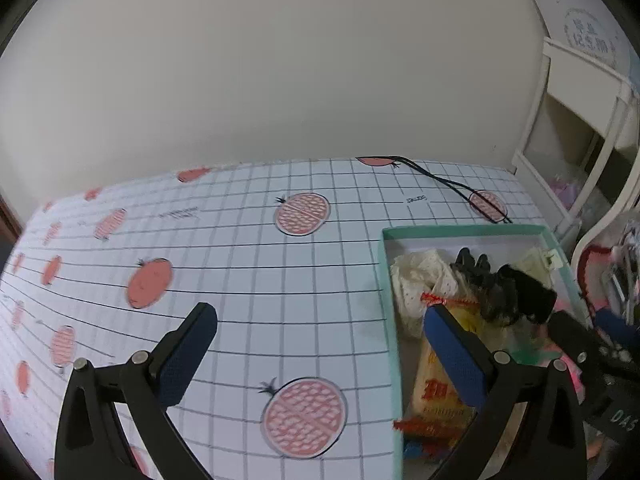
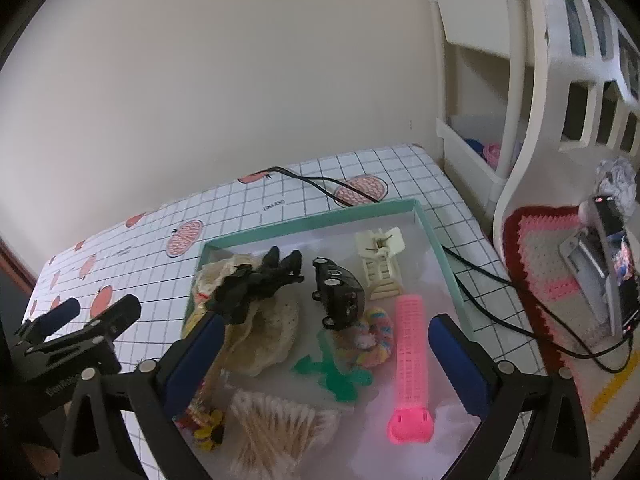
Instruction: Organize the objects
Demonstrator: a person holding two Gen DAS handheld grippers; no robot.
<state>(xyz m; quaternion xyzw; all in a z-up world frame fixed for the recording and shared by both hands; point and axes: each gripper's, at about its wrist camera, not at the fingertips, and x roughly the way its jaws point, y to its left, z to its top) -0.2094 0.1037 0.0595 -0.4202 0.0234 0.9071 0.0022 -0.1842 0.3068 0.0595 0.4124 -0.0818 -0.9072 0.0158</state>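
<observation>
Over teal box (image 2: pixel 434 236) | pink hair roller (image 2: pixel 409 364) lying flat (ribbed) | both claws spread, empty

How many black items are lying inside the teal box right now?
2. A black claw clip lies on the cream lace cloth at the back left of the box; a black toy car sits mid-box, right of it. Others may be hidden underneath.

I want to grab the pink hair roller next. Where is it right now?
In the right wrist view, the pink hair roller lies in the teal box, toward its right side, just right of the rainbow scrunchie and below the cream clip.
</observation>
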